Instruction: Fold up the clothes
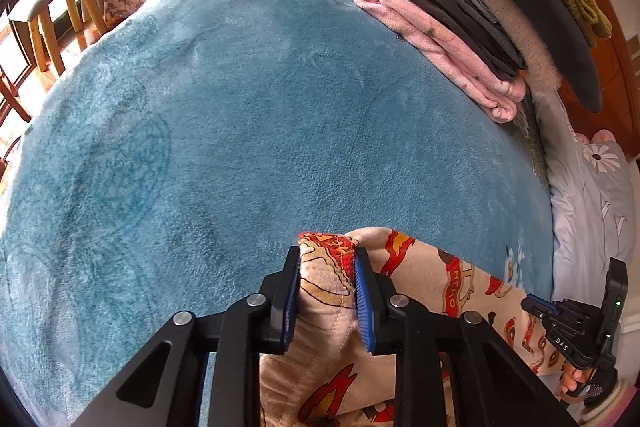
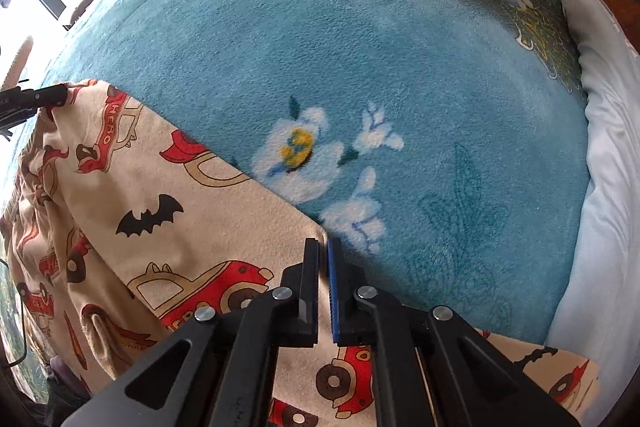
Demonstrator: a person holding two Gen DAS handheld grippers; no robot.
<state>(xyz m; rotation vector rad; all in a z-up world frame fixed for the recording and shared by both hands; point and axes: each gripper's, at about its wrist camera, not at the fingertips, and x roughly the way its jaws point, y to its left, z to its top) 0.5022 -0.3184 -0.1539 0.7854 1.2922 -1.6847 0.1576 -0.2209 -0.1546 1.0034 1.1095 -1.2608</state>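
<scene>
A cream fleece garment printed with red cars and black bats [image 2: 168, 211] lies at the near edge of the bed, on a teal plush blanket [image 1: 248, 115] that covers nearly the whole mattress. The left claw [image 1: 326, 291] is closed on a bunched, red-trimmed fold of the garment, the cloth filling the gap between its blue pads. The right claw [image 2: 323, 287] has its jaws brought almost together at the garment's straight far edge, right at a corner of it; a thin edge of cloth seems to sit between the pads, though the slit is too narrow to be sure. Beyond the garment's edge the blanket runs flat and bare, apart from a woven white flower [image 2: 308, 155] just past the right claw (part of the blanket itself). At the far side of the blanket sits a stack of folded clothes [image 1: 480, 11], a pink fleece piece [image 1: 436, 51] at the bottom with dark and tan layers above, well apart from the garment. A pale blue sheet [image 2: 600, 155] borders the blanket on the right, and a wooden chair [image 1: 56, 19] stands beyond the bed's far left edge.
</scene>
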